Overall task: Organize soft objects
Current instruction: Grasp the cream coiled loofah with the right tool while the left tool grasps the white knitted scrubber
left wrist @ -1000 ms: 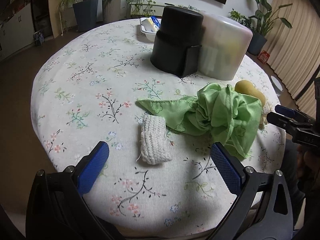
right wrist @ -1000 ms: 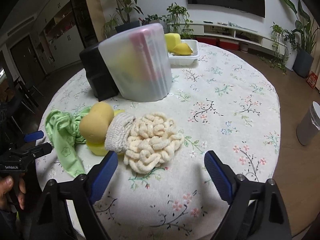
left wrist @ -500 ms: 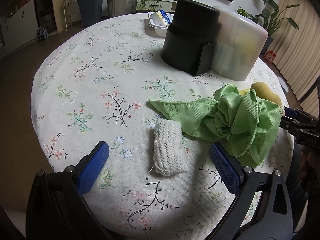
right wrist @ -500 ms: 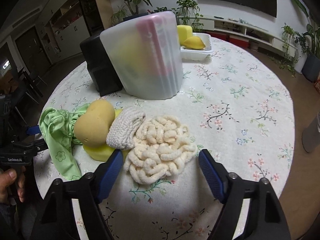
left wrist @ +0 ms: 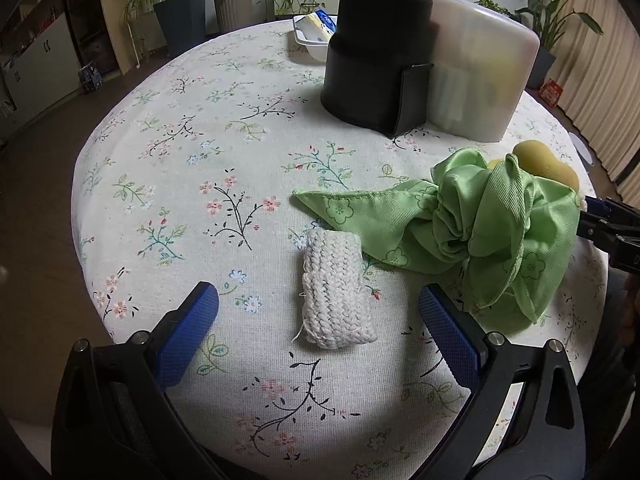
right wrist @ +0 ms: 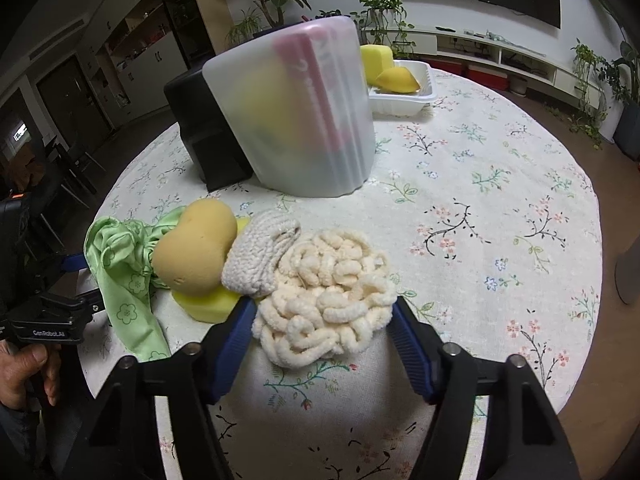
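The cream chenille bundle sits low in the centre of the right wrist view, and the right gripper has it bracketed, blue pads on either flank, jaws closing in on it. The left pad looks to be right against the loops; whether the right-hand pad is pressing yet, I cannot tell. Leaning on the bundle's upper left is a grey knitted piece, and touching that, further left, a tan sponge perched on a yellow sponge. At the left edge of that pile, the green cloth lies crumpled.

Over in the left wrist view, a white knitted pad lies flat at lower centre, between the blue fingers of the left gripper, which stands wide with nothing in it, pads clear of the pad. The green cloth spreads to its right, just beside it.

Behind, in the upper middle of the right wrist view, a frosted plastic bin stands beside a black container, with a white tray holding yellow sponges further back. All rests on the floral tablecloth. A hand grips the other tool's handle at lower left.
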Motion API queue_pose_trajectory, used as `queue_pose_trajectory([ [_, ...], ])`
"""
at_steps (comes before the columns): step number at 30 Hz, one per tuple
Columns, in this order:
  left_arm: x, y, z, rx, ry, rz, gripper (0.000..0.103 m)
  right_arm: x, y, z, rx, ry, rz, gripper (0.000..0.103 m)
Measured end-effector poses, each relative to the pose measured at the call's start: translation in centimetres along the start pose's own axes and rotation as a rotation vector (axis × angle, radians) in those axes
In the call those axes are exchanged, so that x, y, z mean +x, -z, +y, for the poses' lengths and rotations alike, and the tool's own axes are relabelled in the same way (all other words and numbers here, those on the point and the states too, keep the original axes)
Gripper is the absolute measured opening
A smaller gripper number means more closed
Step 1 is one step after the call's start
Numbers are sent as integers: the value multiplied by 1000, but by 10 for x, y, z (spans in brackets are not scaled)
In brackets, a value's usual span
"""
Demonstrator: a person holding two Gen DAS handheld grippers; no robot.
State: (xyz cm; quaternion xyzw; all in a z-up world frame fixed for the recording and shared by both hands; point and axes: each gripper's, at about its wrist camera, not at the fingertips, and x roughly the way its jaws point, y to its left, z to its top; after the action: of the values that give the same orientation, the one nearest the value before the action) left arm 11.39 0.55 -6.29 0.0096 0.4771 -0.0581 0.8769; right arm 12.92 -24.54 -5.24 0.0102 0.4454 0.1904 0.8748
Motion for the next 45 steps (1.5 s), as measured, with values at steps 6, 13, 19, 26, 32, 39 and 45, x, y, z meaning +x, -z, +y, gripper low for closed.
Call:
queue_pose_trajectory([
  [6, -4, 0, 6, -34, 9, -8, 92, -1, 1, 0, -1, -11, -3, 59],
  [13, -8, 1, 10, -34, -7, -10, 68, -3, 5, -3, 11, -14, -7, 47],
  [19, -8, 3, 2, -10, -22, -12, 62, -4, 7, -1, 2, -7, -10, 46],
  [26, -10, 1, -4, 17, -33, -13, 32, -3, 6, -1, 2, -3, -9, 44],
  [32, -10, -1, -3, -15, 6, -12, 25, -3, 7, 3, -19, 20, -8, 31],
  [39, -15, 6, -5, -35, 44, -25, 24, -9, 9, 3, -13, 10, -14, 29],
  [45, -26, 8, -5, -43, 60, -43, 24, -25, 11, 5, -9, 16, -33, 29],
])
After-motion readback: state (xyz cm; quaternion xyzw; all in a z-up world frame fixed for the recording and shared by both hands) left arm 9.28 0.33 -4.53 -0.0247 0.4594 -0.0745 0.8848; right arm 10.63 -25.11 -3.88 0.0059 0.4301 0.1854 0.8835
